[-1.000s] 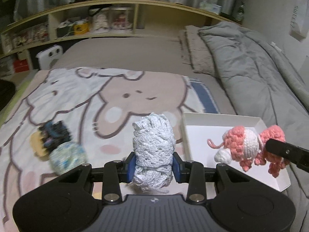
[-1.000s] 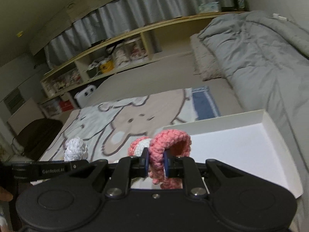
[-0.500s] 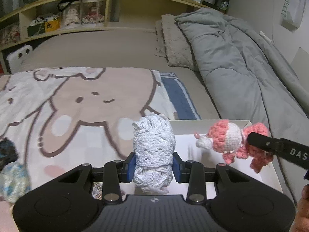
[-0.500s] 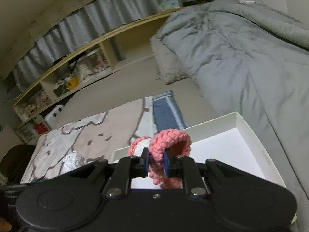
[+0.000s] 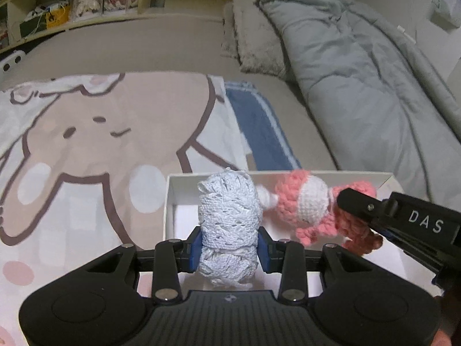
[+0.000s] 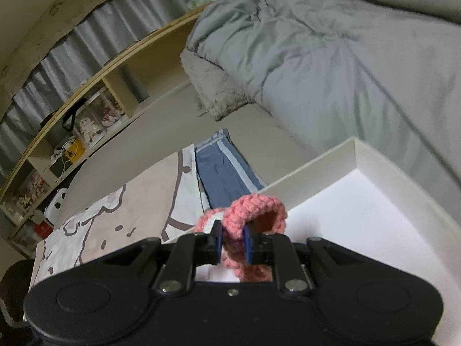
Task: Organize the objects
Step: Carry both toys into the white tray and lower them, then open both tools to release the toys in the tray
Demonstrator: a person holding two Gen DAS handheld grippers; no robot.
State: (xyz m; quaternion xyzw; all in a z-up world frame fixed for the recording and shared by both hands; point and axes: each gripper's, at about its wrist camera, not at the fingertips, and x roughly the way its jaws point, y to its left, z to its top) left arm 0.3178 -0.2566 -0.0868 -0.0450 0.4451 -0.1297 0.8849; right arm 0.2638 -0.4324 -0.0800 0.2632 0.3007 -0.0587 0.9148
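white lace bundle clamped in left gripper over white tray, right gripper pinching pink crochet toy

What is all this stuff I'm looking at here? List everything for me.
White lace roll: one, white, clamped in the left claw above the box.
Crochet toy: one, pink and white, clamped in the right claw above the box.
Box: one, white, shallow, open, on the bed.
Cartoon blanket: one, beige and white with a blue edge, under the box.
Duvet: one, grey, bunched beside the box.
Fluffy pillow: one, grey-beige, far end.
Shelf: one, wooden, cluttered, behind the bed.
Left claw: black, blue pads.
Right claw: black, blue pads.
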